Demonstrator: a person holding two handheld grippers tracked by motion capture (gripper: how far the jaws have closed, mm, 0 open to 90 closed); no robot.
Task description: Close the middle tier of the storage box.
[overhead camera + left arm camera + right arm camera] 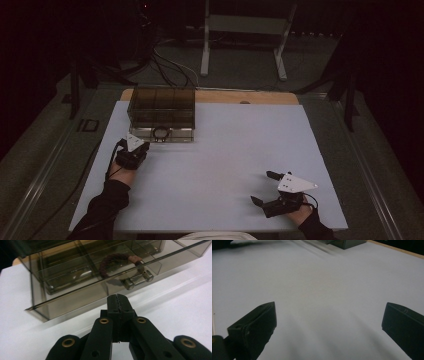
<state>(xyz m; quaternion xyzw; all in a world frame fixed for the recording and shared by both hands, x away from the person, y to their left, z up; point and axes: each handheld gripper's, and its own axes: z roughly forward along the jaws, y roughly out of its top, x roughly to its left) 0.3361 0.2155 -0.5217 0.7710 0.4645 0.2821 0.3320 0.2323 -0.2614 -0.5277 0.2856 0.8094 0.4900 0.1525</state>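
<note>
A smoked clear plastic organizer box (161, 102) stands at the back left of the white table (225, 145), its lower drawer (172, 135) pulled out toward me. In the drawer lies a dark braided bracelet (161, 132), seen close up as a maroon bracelet (113, 261) with a tan clasp, behind the metal handle (138, 280). My left gripper (141, 146) sits just in front of the drawer's left corner. Its jaws are shut together on nothing, left gripper (118, 298) tip short of the drawer front (75, 302). My right gripper (262, 187) rests open at the near right, right gripper (329, 310) over bare table.
A wooden table edge (240, 96) shows behind the white sheet. Beyond it stand a metal frame's legs (205, 55) and loose cables (170, 65) on the floor. Wide bare table lies between the two grippers.
</note>
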